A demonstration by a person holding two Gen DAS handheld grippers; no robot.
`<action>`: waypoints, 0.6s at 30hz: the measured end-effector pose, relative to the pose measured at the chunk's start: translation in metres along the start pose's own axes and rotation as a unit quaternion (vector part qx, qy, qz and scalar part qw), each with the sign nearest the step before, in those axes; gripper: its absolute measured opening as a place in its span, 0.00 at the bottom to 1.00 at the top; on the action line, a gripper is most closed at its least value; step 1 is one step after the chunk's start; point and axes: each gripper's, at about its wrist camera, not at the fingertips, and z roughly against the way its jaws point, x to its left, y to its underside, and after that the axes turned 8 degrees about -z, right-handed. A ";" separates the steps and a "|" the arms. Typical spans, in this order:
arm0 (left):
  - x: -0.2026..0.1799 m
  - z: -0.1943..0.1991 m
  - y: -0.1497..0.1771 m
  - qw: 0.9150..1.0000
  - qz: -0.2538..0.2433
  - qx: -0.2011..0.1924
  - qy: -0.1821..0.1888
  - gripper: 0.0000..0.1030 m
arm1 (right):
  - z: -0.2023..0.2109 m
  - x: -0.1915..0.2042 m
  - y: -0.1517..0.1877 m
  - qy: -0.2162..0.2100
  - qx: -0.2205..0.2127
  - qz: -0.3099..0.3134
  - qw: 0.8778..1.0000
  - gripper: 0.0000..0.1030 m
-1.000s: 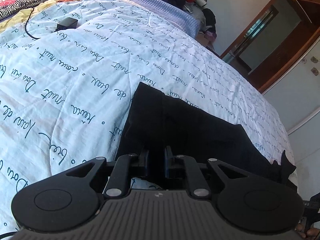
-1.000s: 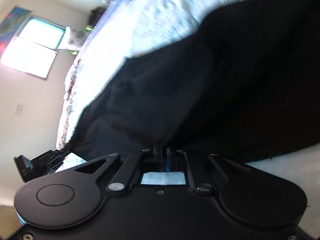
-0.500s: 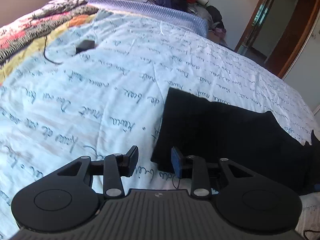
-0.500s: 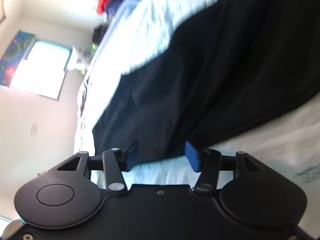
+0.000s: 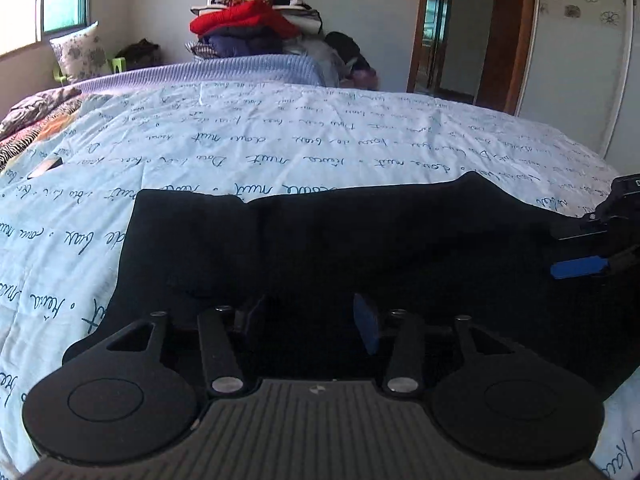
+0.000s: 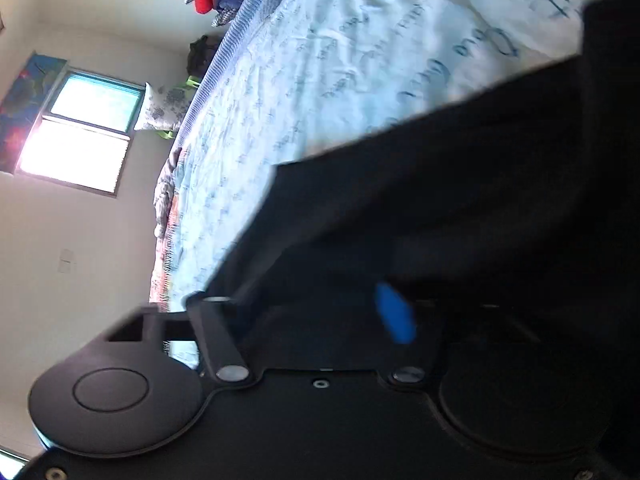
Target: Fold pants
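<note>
The black pants [image 5: 340, 248] lie folded in a long band across the near part of the bed. My left gripper [image 5: 310, 320] is open and empty, low over the pants' near edge. My right gripper [image 6: 320, 308] is open, rolled sideways, close above the dark cloth [image 6: 460, 200]. It also shows in the left wrist view [image 5: 580, 252] at the right end of the pants, with its blue pad visible.
The bed is covered by a pale blue quilt [image 5: 280, 144] with dark script. A pile of clothes [image 5: 252, 24] stands beyond the far edge. A patterned blanket [image 5: 28, 128] lies at the left. A doorway [image 5: 440, 28] is at the back right.
Both grippers opened and let go of the pants. The left gripper then levelled out and moved over the pants' near edge. The right gripper stayed rolled sideways over the cloth.
</note>
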 end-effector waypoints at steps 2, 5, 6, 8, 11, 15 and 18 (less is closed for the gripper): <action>-0.001 0.009 -0.002 1.000 0.007 -0.006 -0.006 0.54 | 0.026 -0.005 -0.002 -0.002 -0.012 -0.018 1.000 0.49; -0.003 0.024 -0.012 0.999 0.036 -0.021 0.003 0.73 | 0.082 0.010 -0.010 0.026 -0.082 0.058 0.995 0.70; -0.008 0.029 -0.016 0.999 0.040 -0.036 0.009 0.76 | 0.098 0.015 -0.016 0.051 -0.107 0.090 0.989 0.70; -0.024 0.035 -0.020 0.997 0.039 -0.070 0.021 0.82 | 0.127 0.024 -0.036 0.128 -0.155 0.130 0.971 0.74; -0.056 0.029 -0.023 0.994 0.007 -0.100 0.039 0.90 | 0.146 0.026 -0.086 0.243 -0.189 0.156 0.939 0.76; -0.081 0.002 -0.001 0.995 -0.006 -0.068 0.074 0.92 | 0.157 -0.001 -0.157 0.364 -0.167 0.134 0.906 0.70; -0.080 -0.010 -0.001 0.996 -0.010 -0.036 0.081 0.98 | 0.135 -0.008 -0.176 0.406 -0.137 0.124 0.895 0.62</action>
